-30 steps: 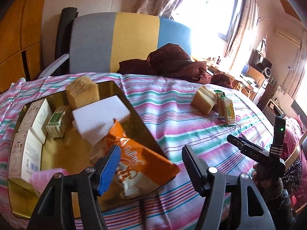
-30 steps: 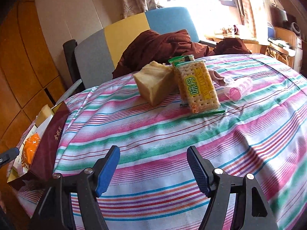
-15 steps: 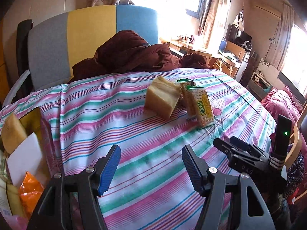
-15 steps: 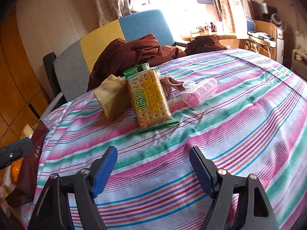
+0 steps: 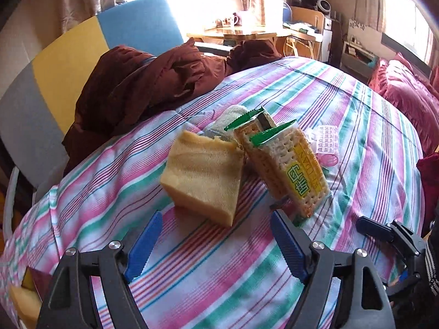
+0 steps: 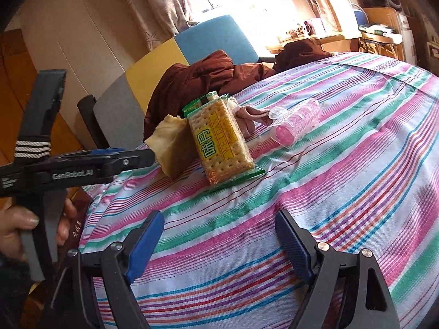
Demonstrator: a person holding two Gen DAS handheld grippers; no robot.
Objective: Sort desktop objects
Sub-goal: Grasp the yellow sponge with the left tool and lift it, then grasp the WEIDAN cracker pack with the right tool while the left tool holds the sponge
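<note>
A: So, left wrist view. Left gripper spread wide, nothing between the blue pads. Yellow sponge block sits on the striped cloth just ahead of the gap, not touching either pad.

B: And the cracker packs?

A: Cracker packs lean against the sponge's right side, near the right-hand pad tip. Pink roller lies just behind them. Right gripper's tip shows at lower right.

B: Right wrist view?

A: Right gripper also spread, empty, over bare cloth. Cracker pack lies ahead, well apart from the pads. Sponge stands to its left, roller to its right. Left gripper's tip comes in from the left, close beside the sponge; contact unclear. A hand holds its handle.
</note>
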